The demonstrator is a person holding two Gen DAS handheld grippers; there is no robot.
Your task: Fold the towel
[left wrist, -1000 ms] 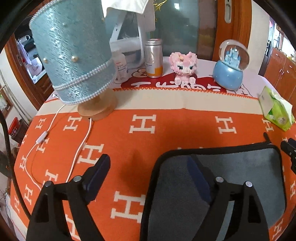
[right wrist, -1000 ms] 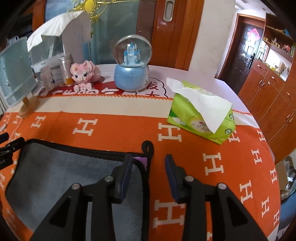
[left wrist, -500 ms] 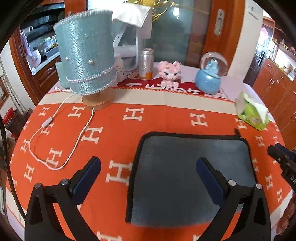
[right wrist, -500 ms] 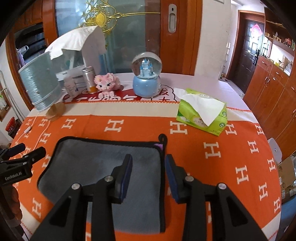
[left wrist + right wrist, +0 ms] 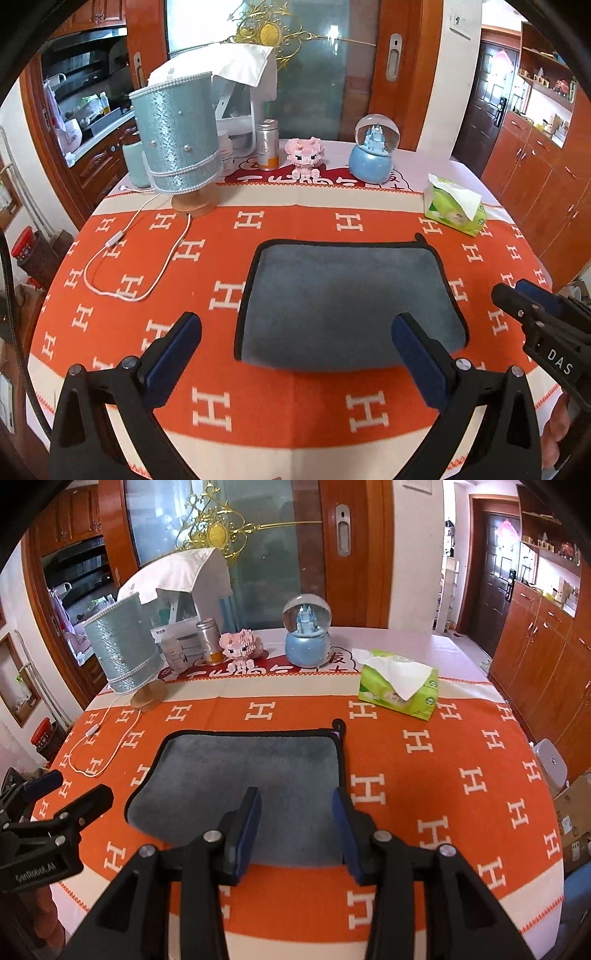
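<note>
Towel (image 5: pixel 351 302), grey with black piping, lies flat and folded into a rectangle on the orange H-patterned tablecloth (image 5: pixel 288 398), dead centre in my left wrist view and running from centre toward 9 o'clock in my right. Hanging loop (image 5: pixel 338 724) sticks out at the far right corner, at about 1 o'clock from the towel's middle. My left gripper (image 5: pixel 295 350) hangs above the near edge with its fingers spread wide, the left pad over bare cloth and the right pad over the towel's near right part; nothing between them. My right gripper (image 5: pixel 295 823) hovers over the towel's near right corner, fingers apart but narrower than the left pair, also holding nothing; I cannot tell whether the pads touch the fabric. Each gripper shows in the other's view: right at 3 o'clock, left at 8 o'clock. Beyond the towel, from 10 to 2 o'clock: teal lamp (image 5: pixel 177 147) on a wooden base with its white cord (image 5: pixel 122 258) looping across the cloth, metal can (image 5: pixel 267 146), pink brick figure (image 5: pixel 304 155), blue snow globe (image 5: pixel 375 153), and green tissue pack (image 5: pixel 454 206) well apart from the towel's far right corner.
</note>
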